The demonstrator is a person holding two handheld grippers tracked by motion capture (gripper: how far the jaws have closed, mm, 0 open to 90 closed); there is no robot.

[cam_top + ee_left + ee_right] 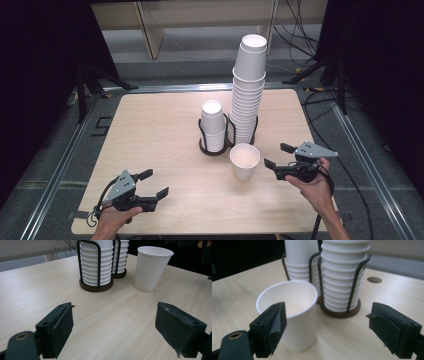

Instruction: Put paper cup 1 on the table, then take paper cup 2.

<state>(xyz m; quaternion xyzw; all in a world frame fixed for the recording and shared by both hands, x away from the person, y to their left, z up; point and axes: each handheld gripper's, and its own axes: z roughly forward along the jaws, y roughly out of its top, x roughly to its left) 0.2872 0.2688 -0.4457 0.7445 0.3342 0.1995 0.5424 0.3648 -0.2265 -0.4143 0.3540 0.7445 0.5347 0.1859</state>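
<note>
- The left tongs [156, 184] sit low at the near left of the counter [150, 130], held in a hand [112, 220]; their jaws stand apart with nothing between them.
- The right tongs [278, 156] are at the near right, held in the other hand [312, 187], jaws apart and empty, pointing toward the cup.
- A single white paper cup [244, 161] stands upright on the counter, mouth up, just left of the right tongs and apart from them.
- In the right gripper view the cup [292, 315] is partly behind one jaw, not clamped.
- Just behind the cup a black wire holder [214, 142] carries two stacks.
- The short stack [212, 125] is on the left, the tall stack [247, 90] on the right.
</note>
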